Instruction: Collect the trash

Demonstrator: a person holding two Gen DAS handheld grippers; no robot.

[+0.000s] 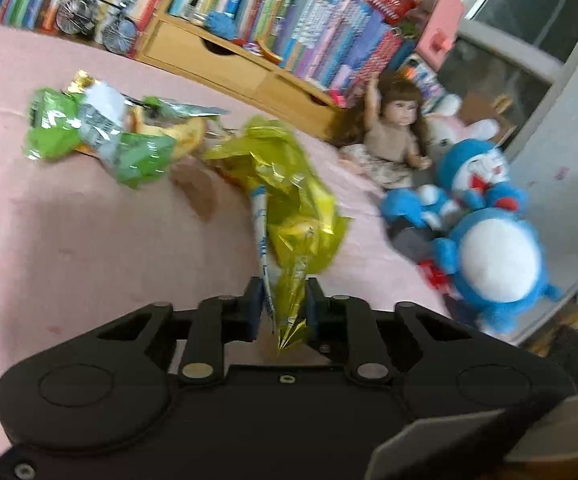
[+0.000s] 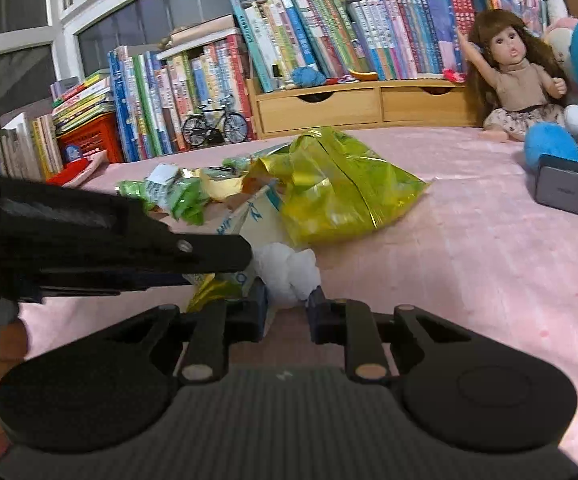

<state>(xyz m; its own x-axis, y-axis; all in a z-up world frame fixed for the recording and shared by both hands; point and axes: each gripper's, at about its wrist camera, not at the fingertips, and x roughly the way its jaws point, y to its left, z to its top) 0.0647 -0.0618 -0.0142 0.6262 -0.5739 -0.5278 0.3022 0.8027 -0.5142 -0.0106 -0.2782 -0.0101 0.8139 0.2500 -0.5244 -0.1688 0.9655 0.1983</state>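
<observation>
Trash lies scattered on the pink bedspread (image 1: 69, 232). From the left wrist view, the left gripper (image 1: 281, 307) is pinched on the yellow wrapper (image 1: 289, 192), lifting its crinkled tail; green wrappers (image 1: 101, 136) lie farther off, and a doll (image 1: 393, 136) and blue plush toy (image 1: 489, 248) sit toward the books. From the right wrist view, the right gripper (image 2: 287, 309) clamps a white tissue wad (image 2: 289, 270), just beside the yellow wrapper (image 2: 337, 192), with the left gripper (image 2: 225, 256) reaching in alongside.

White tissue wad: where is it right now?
Right wrist view: the white tissue wad sits between the right gripper fingers, just in front of the yellow-green snack bag.
</observation>
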